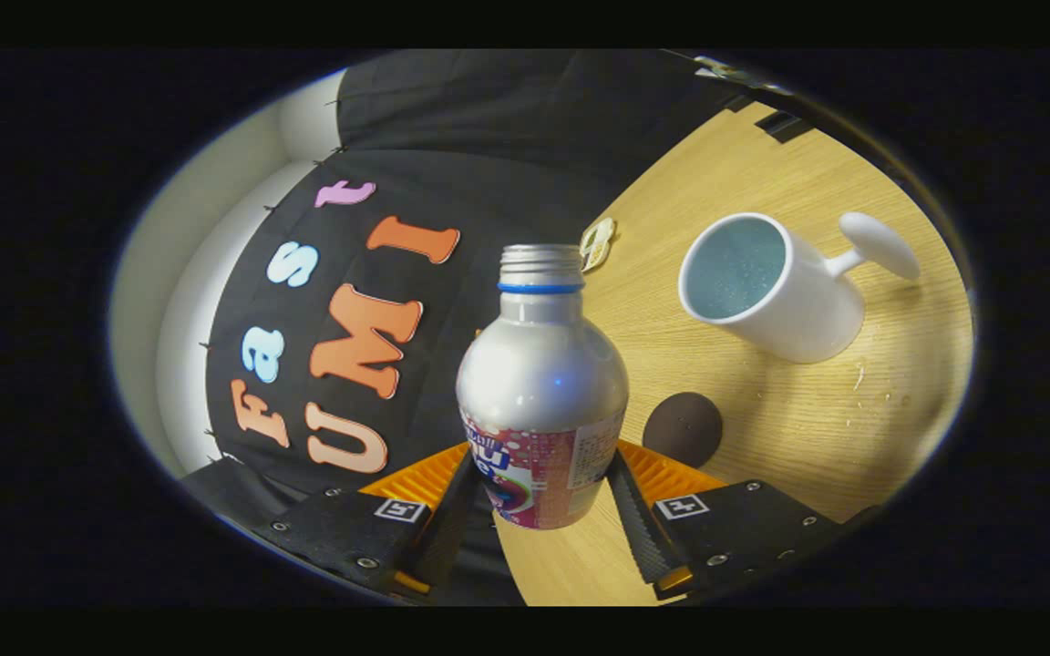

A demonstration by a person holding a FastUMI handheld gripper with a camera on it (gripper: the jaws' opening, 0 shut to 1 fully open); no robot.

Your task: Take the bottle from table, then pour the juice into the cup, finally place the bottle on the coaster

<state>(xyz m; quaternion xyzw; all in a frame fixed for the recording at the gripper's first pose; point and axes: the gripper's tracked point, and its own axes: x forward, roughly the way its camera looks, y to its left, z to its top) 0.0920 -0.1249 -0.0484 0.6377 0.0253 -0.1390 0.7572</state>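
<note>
In the gripper view, the gripper (539,510) holds the bottle (540,387) by its lower body, one finger pressed against each side of the printed label, so the gap between the fingers is just as wide as the bottle. The bottle is silver with a blue ring below its threaded neck; its cap is off and the mouth is open. It rises between the fingers and points away from the camera.

The whole scene is tilted: the wooden table (798,428) slopes up to the right, so the gripper is rolled to one side with the bottle in it. On the table, to the right of and beyond the bottle, the white cup (766,287) shows its open mouth and pale blue inside; its handle sticks out on the far right side. The dark round coaster (683,426) lies on the table just right of the bottle's body, near the right finger, between the fingers and the cup.
</note>
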